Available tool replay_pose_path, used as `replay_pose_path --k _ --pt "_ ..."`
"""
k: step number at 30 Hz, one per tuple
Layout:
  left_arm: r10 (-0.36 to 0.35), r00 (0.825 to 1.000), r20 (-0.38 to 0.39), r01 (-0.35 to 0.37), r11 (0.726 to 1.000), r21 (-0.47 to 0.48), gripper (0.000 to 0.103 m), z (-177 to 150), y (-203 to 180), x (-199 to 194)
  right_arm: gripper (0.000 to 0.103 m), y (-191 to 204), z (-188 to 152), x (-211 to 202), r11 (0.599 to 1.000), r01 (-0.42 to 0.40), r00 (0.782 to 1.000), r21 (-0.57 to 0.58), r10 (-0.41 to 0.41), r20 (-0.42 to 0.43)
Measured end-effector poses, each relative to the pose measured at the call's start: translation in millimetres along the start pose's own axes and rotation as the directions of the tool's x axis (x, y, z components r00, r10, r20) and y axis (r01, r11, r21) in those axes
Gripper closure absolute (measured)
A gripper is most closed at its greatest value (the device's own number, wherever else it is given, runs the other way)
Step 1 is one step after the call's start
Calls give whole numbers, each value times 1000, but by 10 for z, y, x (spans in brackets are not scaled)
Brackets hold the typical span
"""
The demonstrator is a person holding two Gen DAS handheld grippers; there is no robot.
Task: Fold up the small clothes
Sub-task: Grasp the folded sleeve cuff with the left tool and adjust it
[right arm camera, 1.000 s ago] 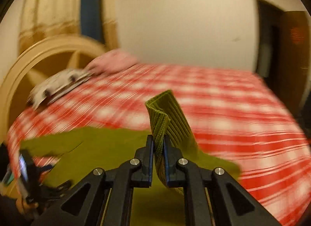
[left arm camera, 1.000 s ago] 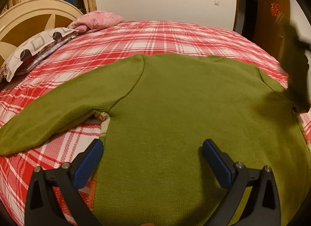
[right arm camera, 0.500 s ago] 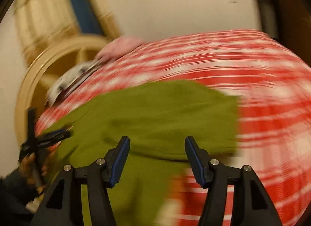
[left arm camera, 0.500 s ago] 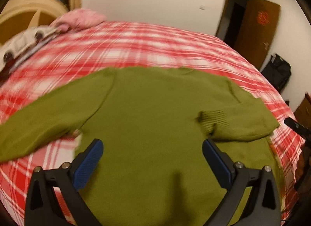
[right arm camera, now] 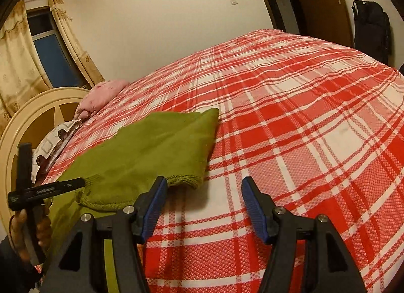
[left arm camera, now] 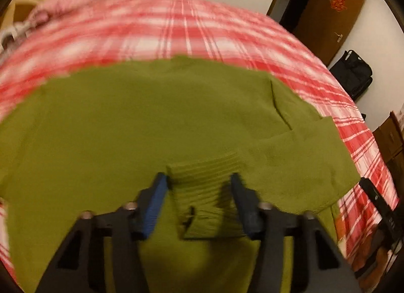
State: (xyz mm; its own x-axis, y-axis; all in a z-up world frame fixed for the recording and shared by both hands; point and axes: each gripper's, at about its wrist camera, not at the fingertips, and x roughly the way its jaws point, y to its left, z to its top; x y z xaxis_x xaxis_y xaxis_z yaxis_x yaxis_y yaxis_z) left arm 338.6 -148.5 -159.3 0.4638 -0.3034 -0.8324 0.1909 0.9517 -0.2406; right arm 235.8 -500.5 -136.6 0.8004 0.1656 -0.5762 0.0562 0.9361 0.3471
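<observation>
Green sweater spread flat on red plaid bedspread, one sleeve folded across body. Left gripper: jaws spread, straddling ribbed cuff. Right gripper: jaws spread, empty, over bedspread just beside sweater's edge.

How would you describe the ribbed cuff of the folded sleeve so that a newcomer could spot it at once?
Start at the bed with the red plaid bedspread and find the green sweater spread flat on it. One sleeve is folded across the body, and the ribbed cuff is its end, lying between the open fingers of the left tool. Its ridged knit sets it apart from the smooth fabric around it.
</observation>
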Motion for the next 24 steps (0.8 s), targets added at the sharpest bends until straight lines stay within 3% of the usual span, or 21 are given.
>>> replay_pose_path --k 4,5,6,7,9,14,17,24 --pt "19 999 32 -20 999 28 59 -63 -79 -6 41 -23 -23 37 1000 6 1000 12 -5 -27" --pt "16 999 45 -16 1000 10 67 -77 -58 -30 41 -28 -24 44 1000 6 999 14 -6 -32" --pt "-4 999 54 4 1000 -6 93 -73 -28 -52 41 -26 -22 53 1000 7 999 16 -7 -38" --pt "-48 998 46 50 998 -26 93 -71 6 -73 41 -41 -21 70 1000 10 999 19 -9 -45" --pt "-68 996 51 70 997 -34 94 -32 26 -134 41 -53 -23 82 1000 11 999 23 -10 -51" --pt "-94 983 156 92 996 22 94 185 50 -592 40 -40 -27 84 1000 13 998 21 -12 -58" --pt "-76 972 224 68 997 45 94 296 151 -889 40 -28 -24 110 1000 17 998 12 -16 -67" --pt "17 965 263 -16 1000 -7 94 414 684 -1084 40 11 -31 127 1000 25 997 -12 -25 -70"
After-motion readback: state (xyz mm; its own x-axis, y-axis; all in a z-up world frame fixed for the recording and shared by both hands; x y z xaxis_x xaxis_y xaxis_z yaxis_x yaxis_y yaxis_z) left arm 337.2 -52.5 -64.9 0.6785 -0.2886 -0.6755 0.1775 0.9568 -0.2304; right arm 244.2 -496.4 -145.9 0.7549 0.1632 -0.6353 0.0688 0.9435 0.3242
